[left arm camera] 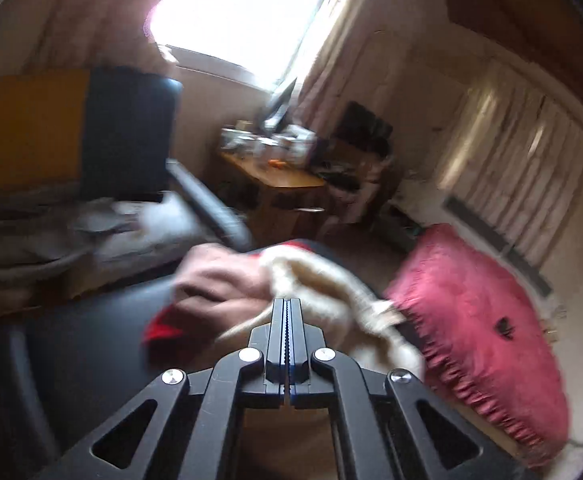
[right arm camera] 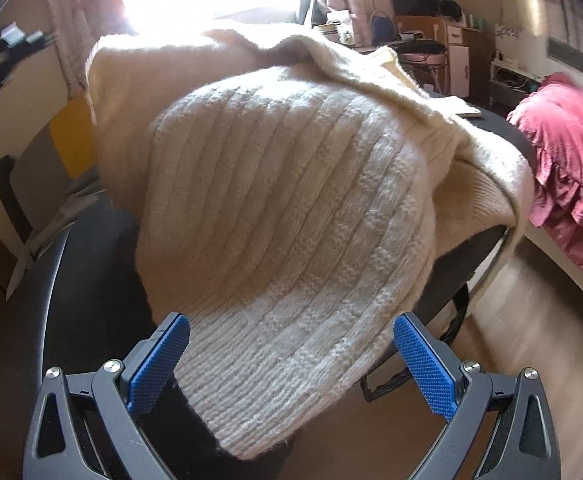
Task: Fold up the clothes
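A cream knit sweater (right arm camera: pixel 275 168) lies heaped on a dark round table (right arm camera: pixel 91 264), its ribbed hem hanging over the near edge. My right gripper (right arm camera: pixel 291 346) is open, its blue pads (right arm camera: pixel 423 364) on either side of that hem without touching it. In the blurred left wrist view the sweater (left arm camera: pixel 331 284) sits just beyond my left gripper (left arm camera: pixel 287 304), which is shut with its tips at the fabric's edge; whether any cloth is pinched is unclear. A person's hand (left arm camera: pixel 219 280) with a red cuff rests against the sweater.
A pink ruffled bedspread (left arm camera: pixel 479 328) covers a bed right of the table (left arm camera: pixel 91 344). A cluttered wooden desk (left arm camera: pixel 279 172) stands under the bright window. A dark chair (left arm camera: pixel 127 132) and a yellow panel (left arm camera: pixel 31 128) are on the left. Wooden floor (right arm camera: pixel 531 320) lies between table and bed.
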Demonstrator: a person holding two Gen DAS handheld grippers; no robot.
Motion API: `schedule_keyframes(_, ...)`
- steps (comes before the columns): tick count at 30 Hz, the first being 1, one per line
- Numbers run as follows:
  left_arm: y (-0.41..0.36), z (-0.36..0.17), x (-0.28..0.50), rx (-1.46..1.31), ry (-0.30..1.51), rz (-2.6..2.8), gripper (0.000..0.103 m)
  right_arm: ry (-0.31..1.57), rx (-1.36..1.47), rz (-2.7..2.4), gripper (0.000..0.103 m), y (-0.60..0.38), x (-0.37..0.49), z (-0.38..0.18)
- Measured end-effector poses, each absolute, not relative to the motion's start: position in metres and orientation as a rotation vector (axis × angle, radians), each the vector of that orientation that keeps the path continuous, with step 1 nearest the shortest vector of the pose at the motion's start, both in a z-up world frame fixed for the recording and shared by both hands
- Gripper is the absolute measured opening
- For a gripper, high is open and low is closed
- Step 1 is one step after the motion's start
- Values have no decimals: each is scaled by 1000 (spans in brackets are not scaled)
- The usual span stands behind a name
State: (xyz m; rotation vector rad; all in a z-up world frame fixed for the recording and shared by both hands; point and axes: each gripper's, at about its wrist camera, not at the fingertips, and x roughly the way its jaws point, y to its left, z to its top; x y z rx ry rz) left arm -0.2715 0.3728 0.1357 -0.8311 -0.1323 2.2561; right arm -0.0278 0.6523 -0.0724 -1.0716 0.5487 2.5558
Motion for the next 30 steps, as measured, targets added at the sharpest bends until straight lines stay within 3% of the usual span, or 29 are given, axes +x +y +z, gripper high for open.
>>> schedule_keyframes(2, 348, 126, -261, -833, -122, 2251, 1, 593, -1073, 2525, 103, 656, -28, -71)
schedule_keyframes(3, 338, 122, -260, -844, -139, 2238, 12, 651, -1059, 2524, 103, 660, -27, -69)
schedule_keyframes(7, 317, 106, -272, -908, -256, 2170, 30, 777, -1026, 2511, 103, 660, -29, -64)
schedule_keyframes(12, 362, 103, -286, -896, -118, 2138, 41, 639, -992, 2580, 103, 648, -34, -45)
schedule_keyframes(18, 452, 88, -311, -893, 174, 2095, 45, 506, -873, 2656, 103, 668, -45, -9)
schedule_keyframes(24, 498, 60, -360, -960, 239, 2092, 46, 385, -706, 2723, 103, 728, -90, 36)
schedule_keyframes(30, 535, 45, -363, -987, 289, 1975, 47, 168, -784, 2695, 103, 745, -166, 24)
